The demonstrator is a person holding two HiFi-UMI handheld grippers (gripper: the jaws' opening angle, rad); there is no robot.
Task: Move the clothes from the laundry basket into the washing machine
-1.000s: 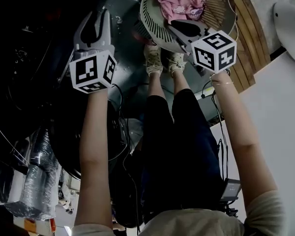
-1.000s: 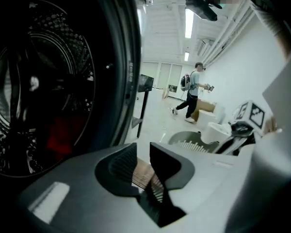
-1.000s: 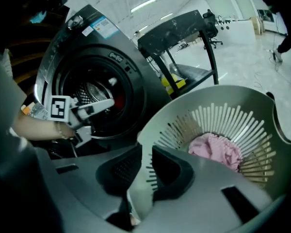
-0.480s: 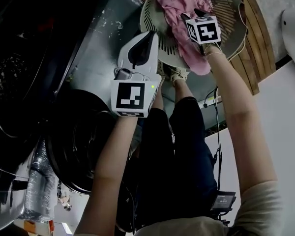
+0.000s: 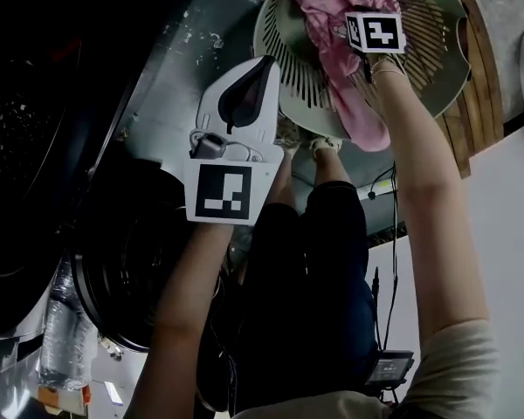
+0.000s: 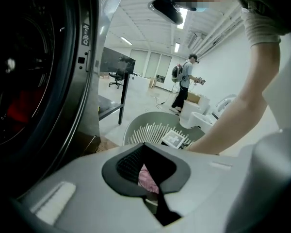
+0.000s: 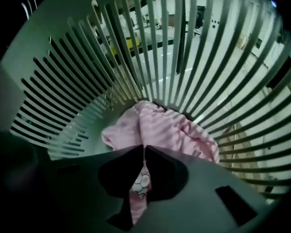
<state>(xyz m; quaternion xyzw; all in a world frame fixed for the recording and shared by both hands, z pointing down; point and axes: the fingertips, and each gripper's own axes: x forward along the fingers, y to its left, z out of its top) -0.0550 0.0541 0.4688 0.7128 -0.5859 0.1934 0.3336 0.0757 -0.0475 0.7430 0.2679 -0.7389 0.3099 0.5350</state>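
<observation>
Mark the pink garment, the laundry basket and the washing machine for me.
pink garment [image 7: 160,125], right gripper view, striped middle of the bundle.
laundry basket [image 5: 437,68], head view, slatted wall on its right side.
washing machine [image 6: 89,81], left gripper view, grey front panel beside the drum opening.

Dark trousers [image 5: 306,269], beige short sleeves [image 5: 458,365], pale trainers [image 5: 325,144]. White left hand-held gripper [image 6: 144,144] and right hand-held gripper [image 7: 144,147] carried black-and-white marker cubes [image 5: 223,192].

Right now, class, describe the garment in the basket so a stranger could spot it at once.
Beside the dark washing machine stands a round, pale green slatted plastic laundry basket. Inside lies a crumpled pink striped garment, the only soft thing there; the right gripper has just closed its jaws on it.
</observation>
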